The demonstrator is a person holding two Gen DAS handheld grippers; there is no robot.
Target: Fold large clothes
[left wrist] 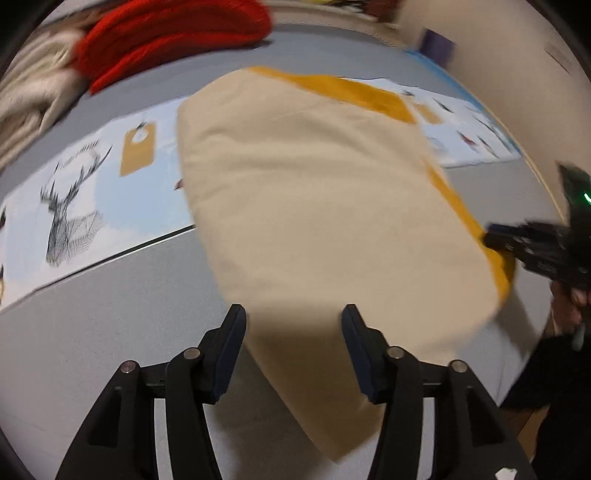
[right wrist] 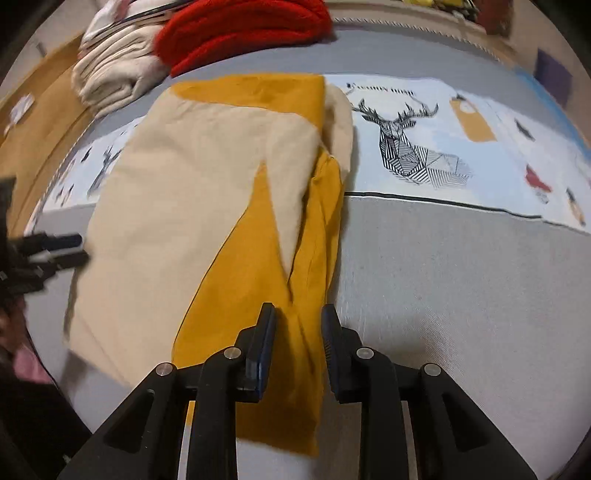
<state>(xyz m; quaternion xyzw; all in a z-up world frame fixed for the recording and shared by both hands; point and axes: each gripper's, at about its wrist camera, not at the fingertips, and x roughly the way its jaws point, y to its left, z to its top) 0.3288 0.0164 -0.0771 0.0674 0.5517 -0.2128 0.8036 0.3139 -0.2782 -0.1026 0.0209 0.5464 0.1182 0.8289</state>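
A beige and mustard-yellow garment (left wrist: 314,192) lies partly folded on the grey bed. In the right wrist view its beige part (right wrist: 184,177) lies left and a yellow sleeve or strip (right wrist: 288,295) runs toward the camera. My left gripper (left wrist: 293,314) is open, its jaws apart over the near beige edge. My right gripper (right wrist: 297,314) is open, its fingers on either side of the yellow strip. The right gripper also shows in the left wrist view (left wrist: 517,240) at the garment's yellow edge; the left gripper shows in the right wrist view (right wrist: 70,247) at the beige edge.
A pale blue cloth with a deer print (right wrist: 417,147) lies under and beside the garment. A red knit (right wrist: 240,26) and folded cream clothes (right wrist: 114,70) are stacked at the far side. A wooden surface (right wrist: 40,122) lies far left.
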